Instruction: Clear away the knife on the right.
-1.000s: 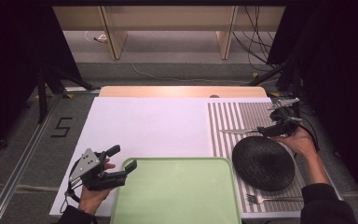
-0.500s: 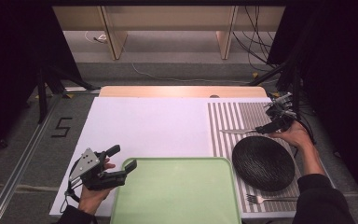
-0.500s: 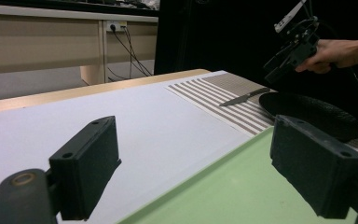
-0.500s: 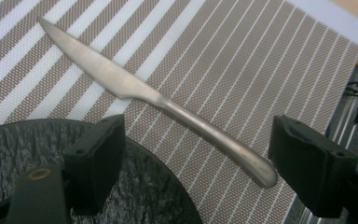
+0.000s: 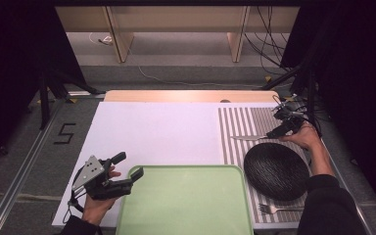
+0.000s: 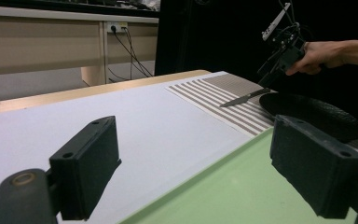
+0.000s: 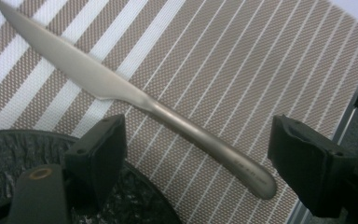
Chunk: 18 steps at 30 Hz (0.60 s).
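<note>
Two black jaws of the right hand-held gripper (image 5: 280, 128) stand wide apart, one on each side of the knife (image 7: 135, 100). The knife lies flat on the striped mat (image 5: 252, 122), just past the far rim of the black plate (image 5: 276, 170). Nothing is held yet.

To pick it up well, the jaws should come down around the thick handle, not the thin blade, then squeeze slowly so the knife does not slip or spin. The plate rim sits very near one jaw, so that jaw should stay clear of it.

The left hand-held gripper (image 5: 120, 178) is open wide too, and holds nothing. It rests by the near left corner of the green tray (image 5: 186, 205).

A fork (image 5: 279, 209) lies near the front edge of the table (image 5: 152, 132). The white middle of the table has lots of room.
</note>
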{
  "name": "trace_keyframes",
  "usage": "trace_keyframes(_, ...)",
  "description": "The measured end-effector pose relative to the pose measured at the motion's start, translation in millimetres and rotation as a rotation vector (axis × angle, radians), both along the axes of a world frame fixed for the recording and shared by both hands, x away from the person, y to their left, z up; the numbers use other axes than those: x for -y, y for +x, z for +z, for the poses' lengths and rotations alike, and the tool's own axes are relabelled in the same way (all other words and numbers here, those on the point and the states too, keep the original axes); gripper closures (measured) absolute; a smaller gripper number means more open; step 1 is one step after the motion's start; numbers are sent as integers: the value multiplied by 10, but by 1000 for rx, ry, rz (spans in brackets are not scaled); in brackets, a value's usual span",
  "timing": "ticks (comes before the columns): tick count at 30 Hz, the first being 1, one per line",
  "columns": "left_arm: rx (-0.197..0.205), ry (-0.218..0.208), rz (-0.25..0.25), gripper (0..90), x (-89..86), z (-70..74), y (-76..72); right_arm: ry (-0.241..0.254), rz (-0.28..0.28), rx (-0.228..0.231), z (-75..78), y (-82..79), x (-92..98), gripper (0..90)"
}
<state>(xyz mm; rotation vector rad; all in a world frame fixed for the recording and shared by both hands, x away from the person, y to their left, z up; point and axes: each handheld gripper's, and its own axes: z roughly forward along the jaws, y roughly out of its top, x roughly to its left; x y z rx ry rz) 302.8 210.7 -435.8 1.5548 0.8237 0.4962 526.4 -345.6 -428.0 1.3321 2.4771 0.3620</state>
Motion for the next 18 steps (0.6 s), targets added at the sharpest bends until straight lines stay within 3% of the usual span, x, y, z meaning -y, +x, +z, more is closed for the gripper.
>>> trace_keyframes(3, 5, 11, -4, 150, 13, 1, -4, -32, 14, -18, -36, 22, -3, 205)
trace_keyframes(4, 5, 12, -5, 150, 14, 1, -4, -16, -4, -19, -48, 24, -15, 207)
trace_keyframes(8, 3, 4, -3, 150, 7, 1, -1, -43, 6, -36, -82, 47, -10, 213)
trace_keyframes(16, 6, 8, -4, 150, 8, 2, -5, -34, -23, -43, -127, 100, -7, 227)
trace_keyframes(18, 6, 8, -5, 150, 10, 2, -5, -48, -8, -54, -124, 112, 7, 227)
